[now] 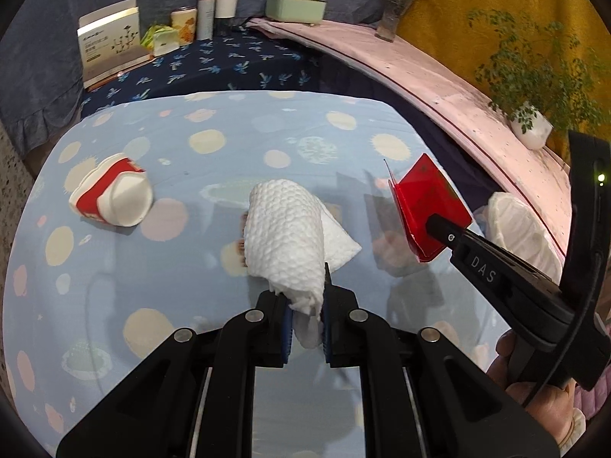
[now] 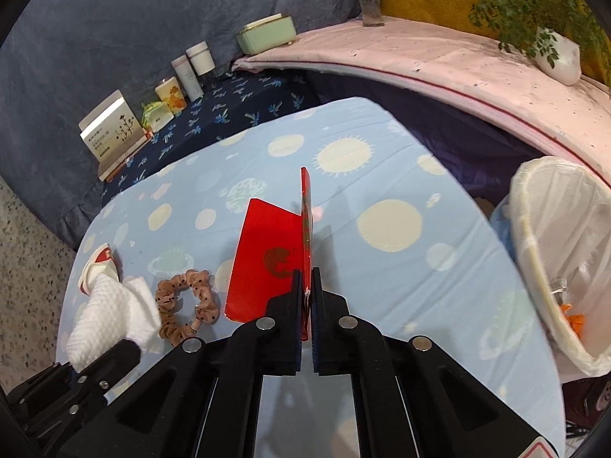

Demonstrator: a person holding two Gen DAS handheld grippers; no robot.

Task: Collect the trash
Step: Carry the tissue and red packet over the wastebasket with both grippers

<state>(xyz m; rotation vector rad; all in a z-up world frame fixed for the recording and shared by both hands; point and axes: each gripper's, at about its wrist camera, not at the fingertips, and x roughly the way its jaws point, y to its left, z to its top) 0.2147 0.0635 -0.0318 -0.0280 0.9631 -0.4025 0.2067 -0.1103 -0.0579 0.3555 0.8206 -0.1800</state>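
right claw point(image 1: 435, 225) arm: white letters "DAS" on the black housing, clear to read | standing box point(image 1: 110, 40) at the back: printed lines under a plant drawing, too small to make out | nothing else legible

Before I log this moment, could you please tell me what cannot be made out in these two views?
- Hair scrunchie: hidden behind the paper towel in the left wrist view.
- Bin: right wrist view shows only part of its inside, the rest hidden by its bag; left wrist view shows just the top.
- Crushed cup: mostly covered by the towel in the right wrist view.
- Print on the box: too small to read.
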